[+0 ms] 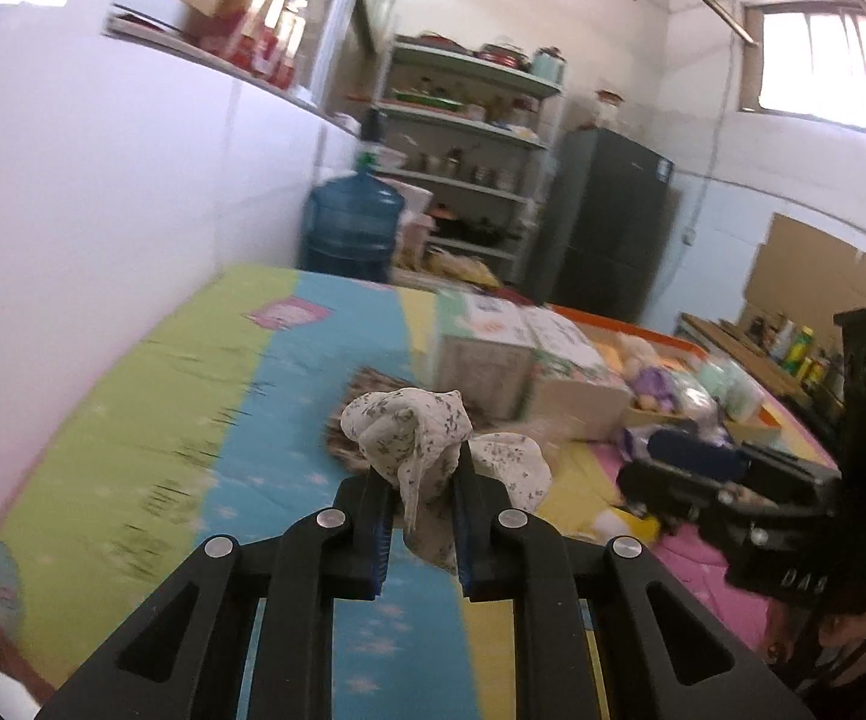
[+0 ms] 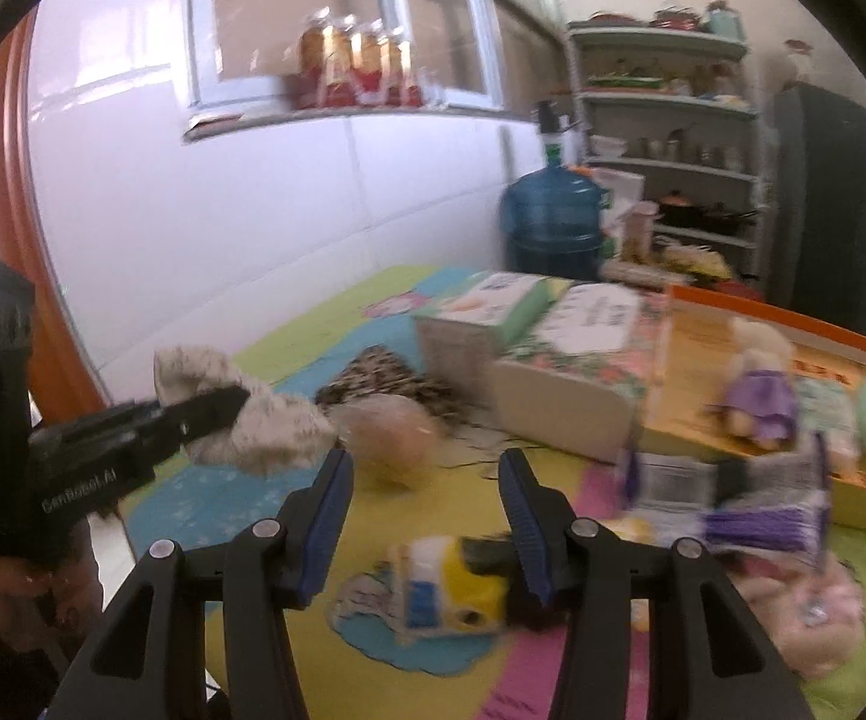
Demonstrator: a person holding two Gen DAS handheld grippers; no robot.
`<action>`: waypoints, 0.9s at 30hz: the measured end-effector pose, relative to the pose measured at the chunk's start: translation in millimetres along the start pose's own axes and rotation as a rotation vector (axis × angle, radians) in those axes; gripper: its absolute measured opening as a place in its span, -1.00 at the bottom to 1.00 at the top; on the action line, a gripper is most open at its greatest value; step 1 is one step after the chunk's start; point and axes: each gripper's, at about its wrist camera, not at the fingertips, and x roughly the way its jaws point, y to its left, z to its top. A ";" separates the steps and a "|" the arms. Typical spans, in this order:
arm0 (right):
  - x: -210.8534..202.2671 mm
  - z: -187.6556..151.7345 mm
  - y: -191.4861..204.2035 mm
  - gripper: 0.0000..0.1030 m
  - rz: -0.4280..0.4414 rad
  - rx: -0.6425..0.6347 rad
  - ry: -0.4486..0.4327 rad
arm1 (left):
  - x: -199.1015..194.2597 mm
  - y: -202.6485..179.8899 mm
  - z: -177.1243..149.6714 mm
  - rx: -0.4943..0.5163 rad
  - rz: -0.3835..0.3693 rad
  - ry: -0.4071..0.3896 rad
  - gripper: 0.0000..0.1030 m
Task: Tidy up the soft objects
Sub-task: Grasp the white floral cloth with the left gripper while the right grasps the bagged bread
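My left gripper is shut on a white floral cloth and holds it above the coloured play mat. It also shows in the right wrist view at the left, with the cloth bunched around its fingers. My right gripper is open and empty above the mat. A yellow and white soft toy lies on the mat just below its jaws. A pale pink soft lump lies ahead, blurred.
Two printed storage boxes stand ahead on the mat. An orange-rimmed tray at the right holds a purple-dressed plush doll and green packs. A purple packet lies in front of the tray. A patterned dark cloth lies by the boxes. A water jug, shelves and a fridge stand behind.
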 end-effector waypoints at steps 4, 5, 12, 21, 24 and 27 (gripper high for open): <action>22.3 6.6 8.2 0.41 0.026 -0.016 0.043 | -6.3 17.5 5.6 -0.028 0.039 -0.019 -0.68; 28.3 7.9 9.0 0.41 0.026 -0.013 0.057 | -7.0 21.2 5.9 -0.033 0.044 -0.021 -0.68; 59.9 7.2 16.0 0.41 0.064 0.005 0.171 | -5.4 36.3 3.1 -0.056 0.042 -0.014 -0.68; 74.5 4.4 27.9 0.26 0.018 -0.034 0.228 | 4.6 42.2 -0.7 -0.074 0.025 0.007 -0.68; 76.5 3.9 29.6 0.16 0.014 -0.037 0.233 | 7.8 44.5 -2.0 -0.082 0.026 0.012 -0.68; 77.2 4.0 30.4 0.11 0.010 -0.037 0.232 | 9.8 47.6 -3.8 -0.091 0.026 0.016 -0.68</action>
